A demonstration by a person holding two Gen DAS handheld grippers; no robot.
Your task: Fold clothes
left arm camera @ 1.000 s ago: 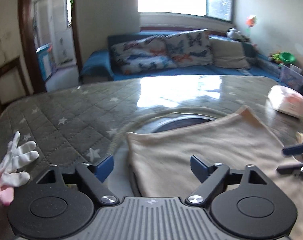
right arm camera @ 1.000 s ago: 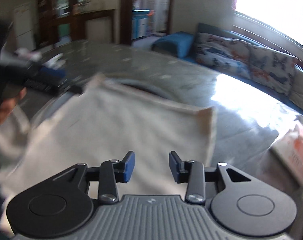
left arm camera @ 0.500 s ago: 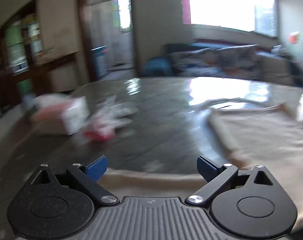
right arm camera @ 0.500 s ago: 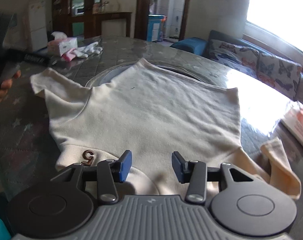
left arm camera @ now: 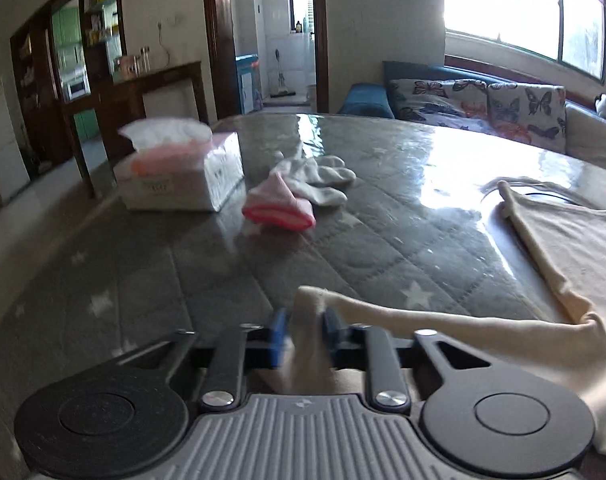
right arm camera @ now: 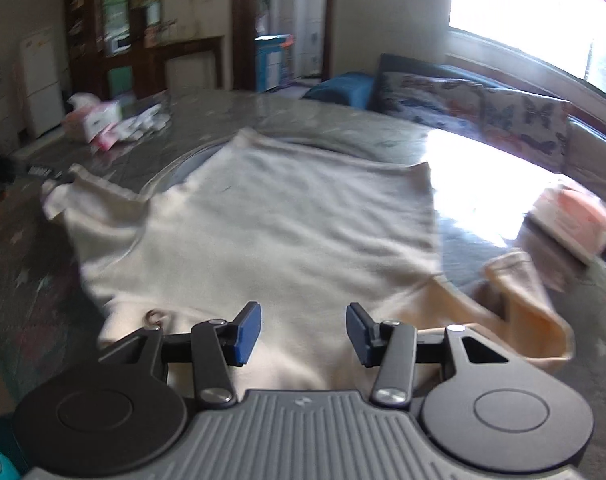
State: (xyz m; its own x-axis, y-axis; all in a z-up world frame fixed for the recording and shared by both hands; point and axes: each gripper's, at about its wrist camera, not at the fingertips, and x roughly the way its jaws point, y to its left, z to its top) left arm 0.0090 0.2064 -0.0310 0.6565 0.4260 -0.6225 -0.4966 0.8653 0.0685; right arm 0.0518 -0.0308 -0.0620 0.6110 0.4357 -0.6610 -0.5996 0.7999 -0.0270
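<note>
A cream T-shirt (right arm camera: 287, 220) lies spread flat on the grey star-quilted table (left arm camera: 183, 272), its collar end nearest the right wrist view. My left gripper (left arm camera: 305, 334) is shut on the end of the shirt's left sleeve (left arm camera: 443, 322), which stretches away to the right toward the shirt body (left arm camera: 563, 240). In the right wrist view the left gripper (right arm camera: 43, 172) shows at the far left holding that sleeve (right arm camera: 87, 192). My right gripper (right arm camera: 303, 330) is open and empty, just above the shirt's collar area. The shirt's right sleeve (right arm camera: 523, 300) lies rumpled at the right.
A tissue pack (left arm camera: 179, 172) and a white and pink glove (left arm camera: 299, 192) lie on the table's far left part. Another pink and white pack (right arm camera: 571, 216) sits at the right side. A sofa with butterfly cushions (left arm camera: 483, 108) stands behind the table.
My left gripper has closed on the sleeve end; it was open half a second ago. The right gripper has stayed open over the collar, with its view shifted slightly.
</note>
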